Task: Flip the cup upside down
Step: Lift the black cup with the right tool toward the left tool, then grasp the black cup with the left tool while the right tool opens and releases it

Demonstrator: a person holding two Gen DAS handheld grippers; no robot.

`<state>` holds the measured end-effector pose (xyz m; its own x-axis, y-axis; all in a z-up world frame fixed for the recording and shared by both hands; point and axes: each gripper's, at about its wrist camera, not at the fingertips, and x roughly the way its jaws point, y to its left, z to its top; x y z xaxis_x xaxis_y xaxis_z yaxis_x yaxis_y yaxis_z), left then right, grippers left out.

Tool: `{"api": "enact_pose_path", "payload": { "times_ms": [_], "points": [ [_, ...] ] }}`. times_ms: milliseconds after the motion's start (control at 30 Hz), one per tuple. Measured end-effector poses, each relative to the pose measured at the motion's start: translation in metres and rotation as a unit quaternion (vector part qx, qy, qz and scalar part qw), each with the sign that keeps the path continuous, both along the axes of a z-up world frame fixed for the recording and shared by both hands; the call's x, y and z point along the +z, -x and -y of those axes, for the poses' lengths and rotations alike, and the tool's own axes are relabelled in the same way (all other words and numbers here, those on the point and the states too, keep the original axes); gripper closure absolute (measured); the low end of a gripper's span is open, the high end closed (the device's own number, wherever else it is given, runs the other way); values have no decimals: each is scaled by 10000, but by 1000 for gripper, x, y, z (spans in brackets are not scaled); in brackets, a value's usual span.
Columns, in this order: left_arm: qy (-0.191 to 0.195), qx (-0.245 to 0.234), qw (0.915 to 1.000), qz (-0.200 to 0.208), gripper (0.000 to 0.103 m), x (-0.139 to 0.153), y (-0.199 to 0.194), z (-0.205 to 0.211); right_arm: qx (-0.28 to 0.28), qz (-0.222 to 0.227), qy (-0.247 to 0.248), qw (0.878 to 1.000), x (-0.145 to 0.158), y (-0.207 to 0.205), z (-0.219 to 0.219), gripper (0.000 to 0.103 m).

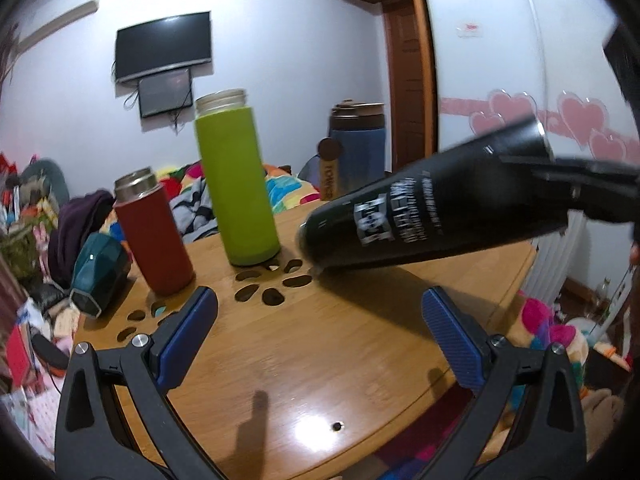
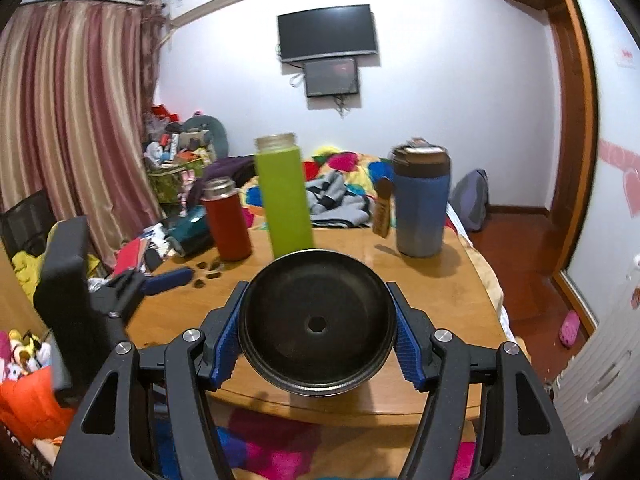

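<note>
A black cup with white lettering is tilted nearly on its side, one end touching or just above the wooden table. My right gripper is shut on it; the right wrist view looks straight at its round black base between the blue pads. In the left wrist view the right gripper's black fingers clamp the cup near its metal-rimmed end. My left gripper is open and empty, low over the table in front of the cup; it also shows in the right wrist view.
A green bottle, a red flask and a blue tumbler with a hanging tag stand upright on the table's far side. A teal object lies at the left edge. Leaf-shaped cutouts pierce the tabletop. A cluttered bed lies behind.
</note>
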<state>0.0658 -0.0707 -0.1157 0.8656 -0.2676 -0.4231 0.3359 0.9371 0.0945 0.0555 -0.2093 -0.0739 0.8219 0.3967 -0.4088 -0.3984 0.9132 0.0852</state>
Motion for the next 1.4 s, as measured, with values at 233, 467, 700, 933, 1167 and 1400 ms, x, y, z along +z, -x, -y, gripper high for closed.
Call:
{"api": "enact_pose_path", "payload": {
  "times_ms": [233, 467, 700, 933, 1167, 1400],
  "points": [
    [-206, -331, 9985, 394, 0, 1, 6, 17, 344, 150, 171, 9991, 6, 14, -16, 42],
    [-361, -689, 9924, 951, 0, 2, 11, 33, 644, 161, 363, 9971, 6, 25, -22, 42],
    [-267, -973, 9875, 1210, 12, 4, 19, 34, 1001, 238, 611, 9928, 7, 33, -25, 41],
    [-331, -760, 9888, 1239, 19, 10, 20, 32, 1067, 170, 470, 9930, 12, 27, -20, 30],
    [-419, -607, 9901, 1197, 24, 15, 18, 31, 928, 335, 432, 9942, 15, 35, -15, 20],
    [-194, -421, 9937, 1023, 30, 23, 13, 16, 645, 482, 289, 9963, 25, 36, -2, 20]
  ]
}}
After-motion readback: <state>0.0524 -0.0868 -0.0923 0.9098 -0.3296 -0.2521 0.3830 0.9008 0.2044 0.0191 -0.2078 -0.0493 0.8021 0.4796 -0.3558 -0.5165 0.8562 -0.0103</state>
